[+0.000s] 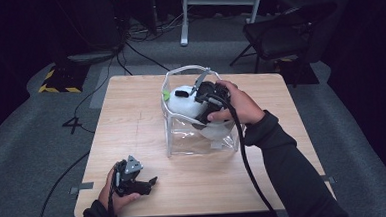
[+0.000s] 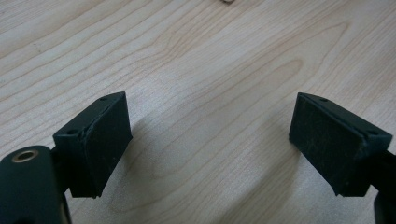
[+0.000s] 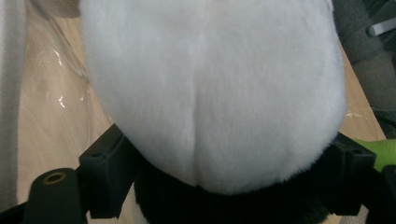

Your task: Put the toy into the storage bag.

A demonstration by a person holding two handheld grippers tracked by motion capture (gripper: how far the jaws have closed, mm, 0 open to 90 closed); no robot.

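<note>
Right gripper view: gripper (image 3: 224,186) apparently pinches the plush toy (image 3: 215,93), which bulges beyond it.

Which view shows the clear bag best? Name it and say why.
The high view: the whole clear bag stands on the table with the plush toy in its mouth. The right gripper view catches a strip of film beside the toy.

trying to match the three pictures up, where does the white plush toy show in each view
High view: the white plush toy sits centre, in the top of the clear bag, under the right hand-held gripper.
Left gripper view: not in it; open jaws over bare wooden table.
Right gripper view: the toy spreads across the middle, its dark part between the jaws.
Shared landmark: the wooden table.
</note>
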